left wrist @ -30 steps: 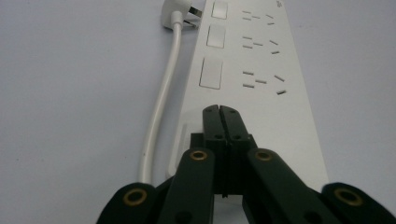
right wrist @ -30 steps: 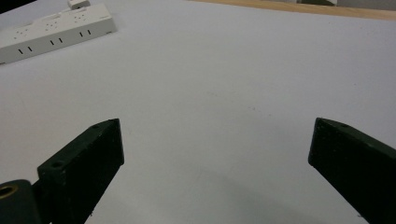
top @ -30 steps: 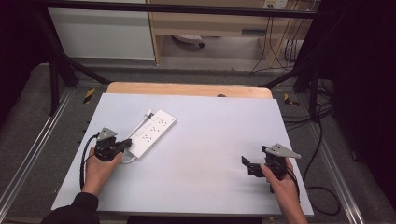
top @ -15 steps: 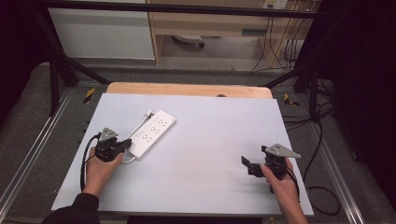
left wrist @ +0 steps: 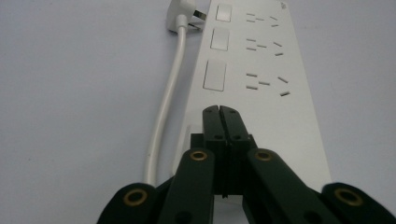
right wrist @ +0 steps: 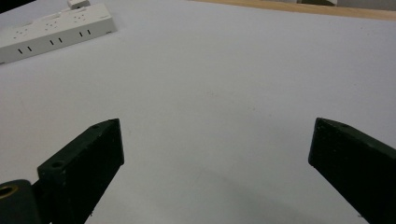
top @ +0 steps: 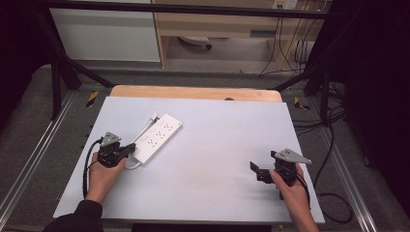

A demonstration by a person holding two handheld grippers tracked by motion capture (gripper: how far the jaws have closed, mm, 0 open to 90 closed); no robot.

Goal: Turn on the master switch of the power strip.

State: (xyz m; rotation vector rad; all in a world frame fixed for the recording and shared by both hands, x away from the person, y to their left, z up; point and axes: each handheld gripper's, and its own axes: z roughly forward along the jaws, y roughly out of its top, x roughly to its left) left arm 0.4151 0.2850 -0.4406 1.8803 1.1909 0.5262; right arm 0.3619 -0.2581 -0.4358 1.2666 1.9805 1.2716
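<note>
A white power strip (top: 158, 137) lies at an angle on the left half of the table, with its white cord (left wrist: 166, 98) and plug (left wrist: 184, 17) running alongside. My left gripper (top: 129, 148) rests at the strip's near end, shut, its jaws pressed together with nothing between them; in the left gripper view its tips (left wrist: 220, 111) sit just over the strip's (left wrist: 261, 93) bare end. My right gripper (top: 256, 171) stays near the table's front right, open, jaws wide apart over bare table (right wrist: 219, 135). The power strip (right wrist: 56, 30) shows far off in the right gripper view.
The white tabletop (top: 217, 135) has a wooden strip (top: 193, 93) along its far edge. Black frame bars (top: 63, 63) and cables (top: 333, 140) surround the table. A white cabinet (top: 106, 34) stands behind.
</note>
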